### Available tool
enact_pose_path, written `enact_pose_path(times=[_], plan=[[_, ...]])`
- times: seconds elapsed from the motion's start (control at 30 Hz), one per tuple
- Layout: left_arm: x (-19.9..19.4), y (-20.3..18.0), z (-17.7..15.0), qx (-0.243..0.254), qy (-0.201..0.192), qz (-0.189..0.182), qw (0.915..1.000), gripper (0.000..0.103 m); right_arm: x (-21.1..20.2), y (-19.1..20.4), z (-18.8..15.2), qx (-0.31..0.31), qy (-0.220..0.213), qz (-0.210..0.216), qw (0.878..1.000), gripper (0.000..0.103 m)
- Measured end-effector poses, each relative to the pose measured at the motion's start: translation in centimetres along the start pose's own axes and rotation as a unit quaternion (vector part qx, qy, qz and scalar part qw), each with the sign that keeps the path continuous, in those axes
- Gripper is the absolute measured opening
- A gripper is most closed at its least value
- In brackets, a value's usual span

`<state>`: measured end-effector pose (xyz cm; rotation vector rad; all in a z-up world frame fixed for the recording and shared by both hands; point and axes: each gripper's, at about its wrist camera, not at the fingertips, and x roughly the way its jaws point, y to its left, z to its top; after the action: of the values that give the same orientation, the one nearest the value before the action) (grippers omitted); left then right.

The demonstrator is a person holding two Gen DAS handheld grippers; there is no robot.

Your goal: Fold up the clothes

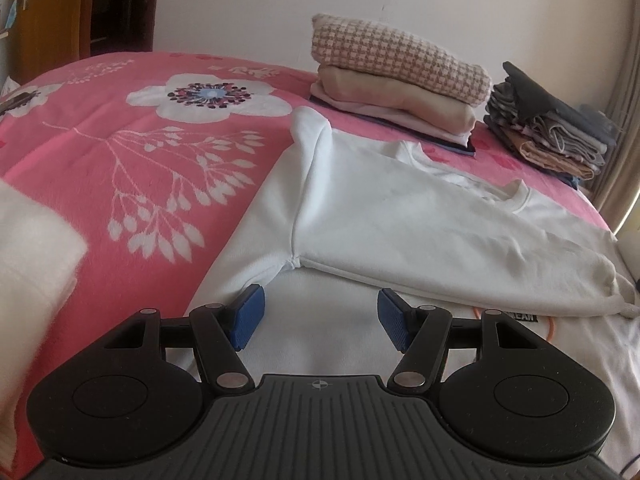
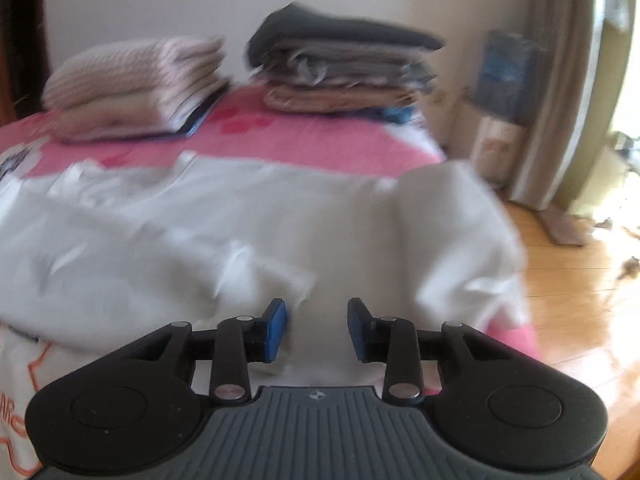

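Observation:
A white sweatshirt lies spread on the pink flowered bedspread, with one sleeve folded across its front and an orange print showing lower right. My left gripper hovers open just above the garment's near part, with nothing between its blue pads. In the blurred right wrist view the same sweatshirt drapes over the bed's right edge. My right gripper is open over the cloth near that edge, jaws apart and empty.
Two stacks of folded clothes stand at the back of the bed: a pink checked stack and a grey and tan stack. A white blurred cloth is at the left. Wooden floor and a curtain lie right of the bed.

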<state>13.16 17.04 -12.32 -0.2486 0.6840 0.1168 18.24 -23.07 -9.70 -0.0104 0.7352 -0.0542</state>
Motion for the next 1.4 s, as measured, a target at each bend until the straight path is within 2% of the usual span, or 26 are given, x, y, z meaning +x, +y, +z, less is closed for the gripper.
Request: enact_pose_path(times=[0.1, 0.17, 0.27, 0.33, 0.37, 0.43, 0.5, 0.57, 0.63, 0.7, 0.77, 0.8, 0.9, 1.0, 1.1, 1.2, 1.37, 1.4], plan=[[-0.3, -0.3, 0.0, -0.001, -0.007, -0.002, 1.0000, 0.063, -1.6, -0.4, 1.1, 0.056, -0.022, 0.066, 0.996, 0.031], [-0.4, -0.7, 0.1, 0.002, -0.014, -0.002, 0.9999, 0.063, -1.5, 0.8, 1.8, 0.043, -0.036, 0.092, 0.994, 0.031], [-0.9, -0.8, 0.6, -0.004, -0.036, -0.001, 0.9994, 0.063, 0.9, 2.7, 1.5, 0.020, -0.018, 0.119, 0.993, 0.029], [-0.9, -0.6, 1.2, -0.018, -0.048, -0.004, 0.9987, 0.063, 3.8, 4.0, 0.2, -0.004, 0.030, 0.113, 0.993, 0.026], [-0.8, -0.5, 1.6, -0.023, -0.053, -0.003, 0.9983, 0.063, 4.7, 4.6, -0.5, -0.022, 0.038, 0.104, 0.994, 0.026], [-0.2, -0.4, 2.5, -0.024, -0.065, 0.009, 0.9976, 0.063, 4.3, 5.8, -1.3, -0.063, 0.013, 0.085, 0.994, 0.026], [1.2, -0.2, 3.2, -0.024, -0.051, 0.035, 0.9978, 0.063, 3.7, 6.7, -1.1, -0.083, 0.017, 0.071, 0.994, 0.026], [2.2, 0.3, 3.6, -0.042, -0.035, 0.054, 0.9971, 0.063, 3.0, 7.2, -0.8, -0.091, 0.019, 0.062, 0.994, 0.026], [2.4, 1.1, 3.6, -0.063, -0.035, 0.057, 0.9958, 0.063, 2.1, 7.5, 0.3, -0.087, 0.006, 0.072, 0.994, 0.026], [2.0, 1.7, 3.4, -0.078, -0.047, 0.058, 0.9941, 0.063, 0.9, 8.5, 1.9, -0.080, -0.018, 0.112, 0.990, 0.026], [1.6, 2.5, 3.3, -0.098, -0.061, 0.059, 0.9915, 0.063, 0.5, 10.5, 3.9, -0.079, -0.023, 0.178, 0.981, 0.029], [1.5, 2.9, 3.5, -0.113, -0.069, 0.060, 0.9894, 0.063, 0.5, 11.7, 4.8, -0.081, -0.020, 0.211, 0.974, 0.030], [1.4, 4.3, 4.1, -0.147, -0.089, 0.073, 0.9824, 0.063, 2.7, 16.6, 7.5, -0.095, 0.013, 0.290, 0.952, 0.042], [3.4, 5.5, 5.6, -0.164, -0.059, 0.084, 0.9811, 0.063, 6.4, 21.6, 9.2, -0.130, 0.037, 0.315, 0.939, 0.047], [5.4, 6.3, 7.0, -0.152, -0.042, 0.077, 0.9845, 0.063, 9.9, 25.8, 10.5, -0.159, 0.063, 0.309, 0.936, 0.048], [7.4, 6.5, 7.8, -0.105, -0.022, 0.033, 0.9937, 0.063, 11.9, 28.1, 11.5, -0.172, 0.072, 0.319, 0.929, 0.051], [8.7, 6.2, 7.0, -0.064, -0.042, 0.036, 0.9964, 0.063, 12.1, 29.0, 10.8, -0.199, 0.067, 0.312, 0.927, 0.050], [8.8, 6.2, 6.8, -0.060, -0.047, 0.037, 0.9964, 0.063, 12.0, 29.1, 10.6, -0.204, 0.065, 0.310, 0.926, 0.048]])
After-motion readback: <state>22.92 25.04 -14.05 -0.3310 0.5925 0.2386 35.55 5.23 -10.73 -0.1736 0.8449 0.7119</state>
